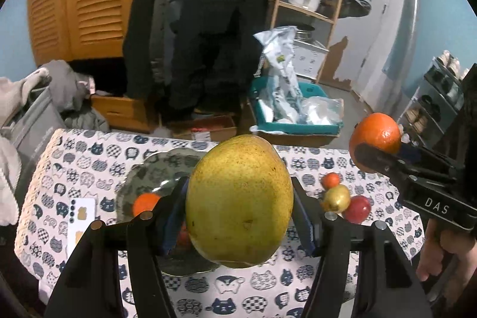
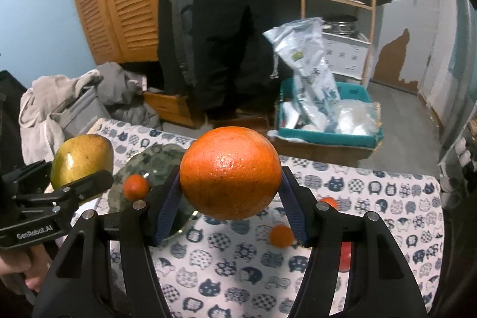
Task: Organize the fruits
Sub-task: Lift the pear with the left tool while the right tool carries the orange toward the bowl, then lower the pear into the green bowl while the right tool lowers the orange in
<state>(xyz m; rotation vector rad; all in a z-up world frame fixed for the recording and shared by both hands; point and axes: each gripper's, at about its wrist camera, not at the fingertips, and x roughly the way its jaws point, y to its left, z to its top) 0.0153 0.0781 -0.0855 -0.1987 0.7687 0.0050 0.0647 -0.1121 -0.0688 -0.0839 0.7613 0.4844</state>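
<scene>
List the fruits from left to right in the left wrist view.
Small orange on the plate → big yellow-green pear in the left tongs → small yellow fruit on the cloth → red fruit → large orange in the right tongs.

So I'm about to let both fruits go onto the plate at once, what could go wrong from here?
The left gripper clamps a big pear and the right gripper an orange, both held in the air. Two likely risks:
1. The plate already holds a small orange fruit; the pear may knock it.
2. Both grippers heading to one plate could collide.
</scene>
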